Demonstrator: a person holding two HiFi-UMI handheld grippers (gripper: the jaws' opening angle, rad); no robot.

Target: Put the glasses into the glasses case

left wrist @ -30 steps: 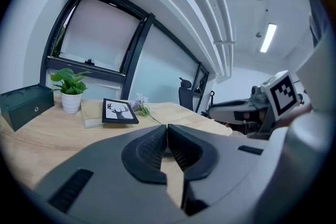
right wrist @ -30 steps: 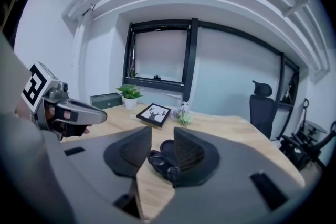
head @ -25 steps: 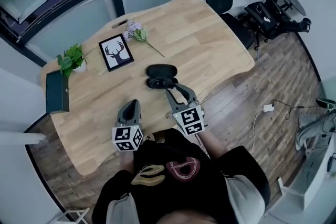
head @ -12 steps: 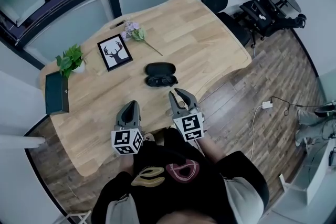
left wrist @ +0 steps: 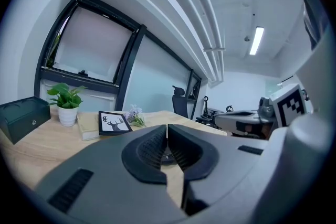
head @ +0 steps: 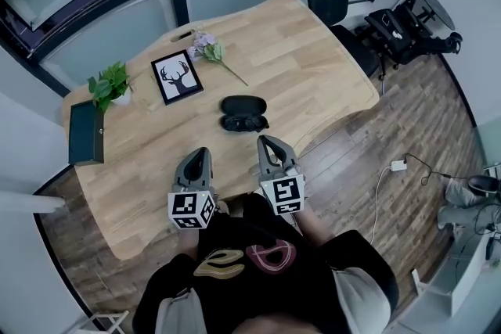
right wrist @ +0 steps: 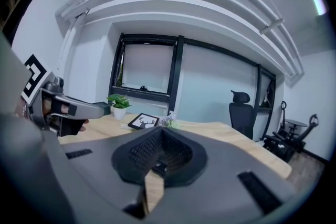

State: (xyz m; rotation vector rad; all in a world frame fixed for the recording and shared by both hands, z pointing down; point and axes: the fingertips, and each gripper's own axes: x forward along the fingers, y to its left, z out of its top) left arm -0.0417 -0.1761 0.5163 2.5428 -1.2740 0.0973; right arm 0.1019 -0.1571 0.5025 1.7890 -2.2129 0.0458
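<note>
Black glasses case (head: 243, 105) lies open on the wooden table (head: 313, 59) at the centre of the head view. The glasses (head: 244, 123) appear to rest in its near half. Both tongs are below the case and clear of it: right gripper (head: 267, 141) just below and right, left gripper (head: 200, 153) further to the lower left. Both pairs of jaws are closed together, with nothing between them.
</note>
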